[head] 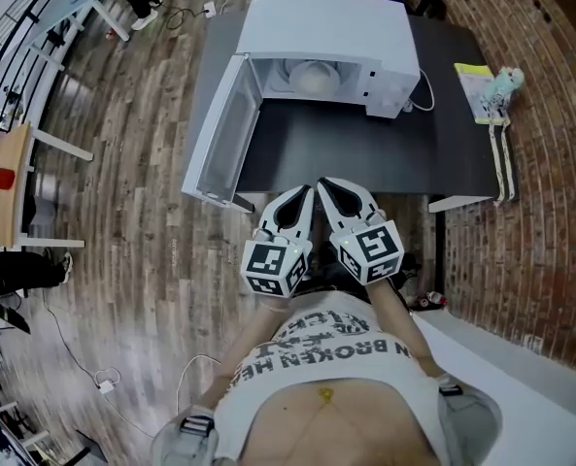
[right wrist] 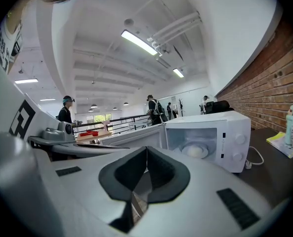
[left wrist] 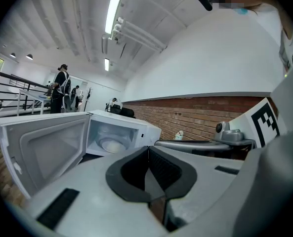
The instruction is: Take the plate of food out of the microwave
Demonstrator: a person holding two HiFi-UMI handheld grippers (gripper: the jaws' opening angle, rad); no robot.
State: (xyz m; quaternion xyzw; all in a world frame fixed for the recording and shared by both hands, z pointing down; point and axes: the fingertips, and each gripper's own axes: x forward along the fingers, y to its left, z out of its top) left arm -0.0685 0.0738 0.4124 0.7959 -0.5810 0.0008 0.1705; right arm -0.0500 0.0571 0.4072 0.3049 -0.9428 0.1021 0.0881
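A white microwave (head: pixel 331 37) stands on the dark table (head: pixel 365 149), its door (head: pixel 224 134) swung open to the left. Inside sits a white plate of pale food (head: pixel 312 78), also seen as the plate (left wrist: pixel 111 145) in the left gripper view and the plate (right wrist: pixel 196 151) in the right gripper view. My left gripper (head: pixel 305 194) and right gripper (head: pixel 324 187) are held side by side at the table's near edge, well short of the microwave. Both are shut with nothing between the jaws, as the left gripper (left wrist: pixel 147 151) and right gripper (right wrist: pixel 146 152) views show.
A white cable (head: pixel 425 95) runs from the microwave's right side. A yellow booklet and a small figure (head: pixel 491 90) lie at the table's right end by the brick wall (head: pixel 550 163). Wooden floor lies to the left. People stand far off (left wrist: pixel 62 90).
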